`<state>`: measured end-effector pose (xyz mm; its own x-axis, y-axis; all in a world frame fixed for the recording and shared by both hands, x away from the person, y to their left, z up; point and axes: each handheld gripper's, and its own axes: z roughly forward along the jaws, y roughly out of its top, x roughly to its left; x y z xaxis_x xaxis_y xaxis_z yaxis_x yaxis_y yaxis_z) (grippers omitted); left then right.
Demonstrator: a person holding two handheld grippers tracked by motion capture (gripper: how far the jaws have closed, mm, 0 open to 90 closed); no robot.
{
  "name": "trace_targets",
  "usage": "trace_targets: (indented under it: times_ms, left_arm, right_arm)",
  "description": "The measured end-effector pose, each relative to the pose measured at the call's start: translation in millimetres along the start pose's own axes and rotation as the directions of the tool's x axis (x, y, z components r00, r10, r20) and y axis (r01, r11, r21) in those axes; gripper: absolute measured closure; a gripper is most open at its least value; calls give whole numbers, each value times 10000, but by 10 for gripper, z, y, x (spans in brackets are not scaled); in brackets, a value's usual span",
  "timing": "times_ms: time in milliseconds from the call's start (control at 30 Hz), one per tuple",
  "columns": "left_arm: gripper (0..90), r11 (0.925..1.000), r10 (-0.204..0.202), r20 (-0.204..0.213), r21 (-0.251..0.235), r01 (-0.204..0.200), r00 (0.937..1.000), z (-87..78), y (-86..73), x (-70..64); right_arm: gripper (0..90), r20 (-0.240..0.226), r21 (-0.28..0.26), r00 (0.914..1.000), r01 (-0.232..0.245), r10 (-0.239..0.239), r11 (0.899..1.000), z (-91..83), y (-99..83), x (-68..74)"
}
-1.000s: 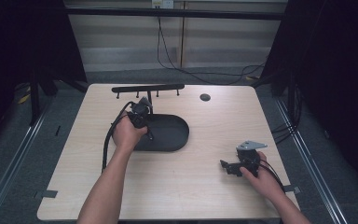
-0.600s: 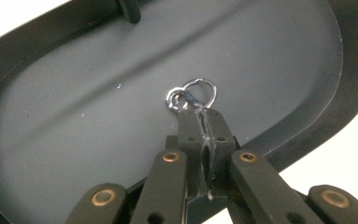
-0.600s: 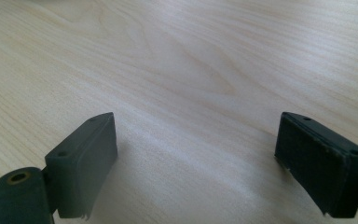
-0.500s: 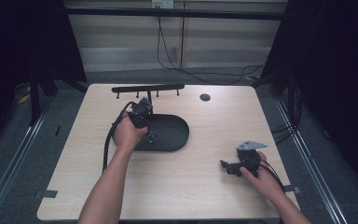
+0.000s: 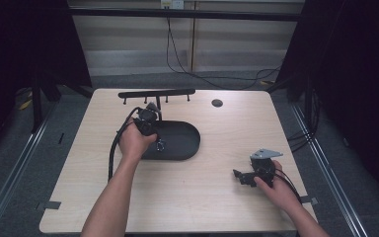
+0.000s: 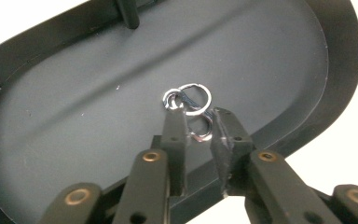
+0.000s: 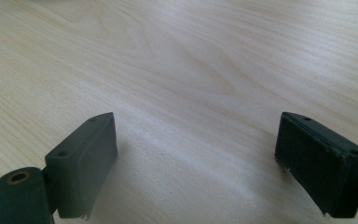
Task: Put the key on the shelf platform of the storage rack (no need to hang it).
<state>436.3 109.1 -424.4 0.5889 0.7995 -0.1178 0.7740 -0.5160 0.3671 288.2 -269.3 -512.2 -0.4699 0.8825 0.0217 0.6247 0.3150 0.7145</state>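
A small cluster of linked silver rings (image 6: 190,108) lies on the floor of a black oval tray (image 6: 65,140), toward the tray's near rim, and here we have brought the left tongs (image 6: 198,126) down on it. Their jaws stand close on either side of the lowest loop, with a narrow gap between them; we judge the grip to be only forming, since the rings rest flat on the tray and nothing is lifted. From above, our left hand (image 5: 134,142) sits over the tray's left end, the rings (image 5: 160,144) glinting just beside it. By our reading, the reach is done, while the closing, the lift and whatever placing follows are all left to do.

A thin black post (image 6: 127,13) rises from the tray's far side. Beyond the tray a long black rack with small pegs (image 5: 156,93) lies across the back of the table (image 5: 192,197), and a dark round disc (image 5: 217,102) sits apart to its right.

Well apart, near the front right corner, our right tongs (image 5: 240,176) rest low over bare wood, jaws spread wide and holding nothing.

The table is pale, light-grained wood. Around it we see grey flooring, metal rails to either side, dark curtains left and right, and cables hanging down a light wall behind.
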Motion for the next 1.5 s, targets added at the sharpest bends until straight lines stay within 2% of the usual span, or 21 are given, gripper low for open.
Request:
trace_targets:
  times_ms: [600,667,733,1000,1500]
  left_arm:
    - [636,9998,-19,86,-202,20,10000,-111,-77,-18]
    - [619,9997,-120,133,-217,123,9998,-129,-99,-20]
    - [608,9997,-13,119,-230,16,9999,-146,-115,-11]
    - [567,9991,-109,242,-419,119,9996,-205,-164,-8]
    - [475,9982,-6,242,-593,21,9997,-298,-272,-11]
  right_arm:
    - [122,2,20,10000,-27,27,10000,-2,0,2]
    - [122,6,21,10000,-46,46,10000,-2,0,3]
    - [122,5,-8,10000,3,-3,10000,0,0,0]
    - [123,3,-1,10000,4,-4,10000,0,0,0]
    - [123,4,4,10000,7,-7,10000,0,0,0]
